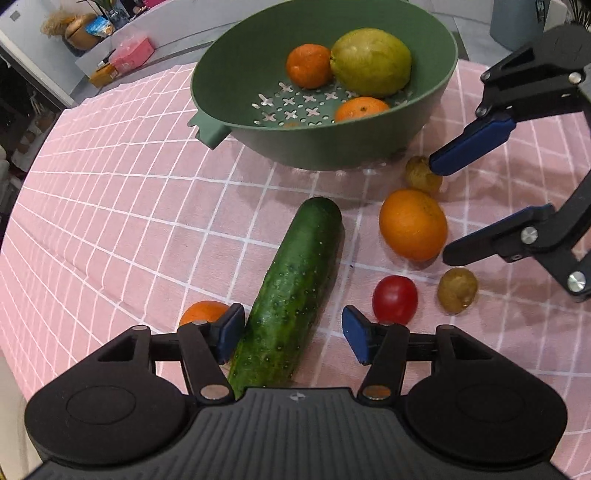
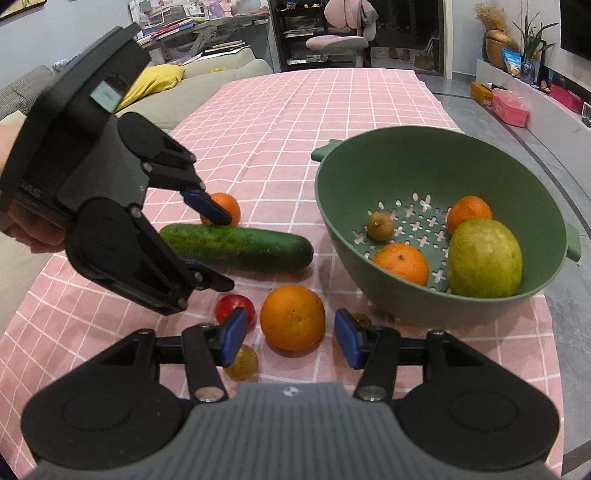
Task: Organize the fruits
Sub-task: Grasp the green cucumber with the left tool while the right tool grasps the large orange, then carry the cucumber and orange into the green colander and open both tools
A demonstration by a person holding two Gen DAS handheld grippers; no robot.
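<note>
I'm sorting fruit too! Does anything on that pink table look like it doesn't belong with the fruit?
Yes, the cucumber. It lies on the pink checked cloth among the loose fruit, in front of the green colander, and it is a long green vegetable, not a round fruit. The left hand-held gripper straddles it with jaws open. Nothing looks spilled or broken.

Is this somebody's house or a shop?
Probably a home living room: a sofa with a yellow cushion sits behind the table's pink checked cloth, and a desk chair stands further back.

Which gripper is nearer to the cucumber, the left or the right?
Left. The left gripper straddles the cucumber with open jaws. The right gripper is apart from it, around the big orange.
</note>
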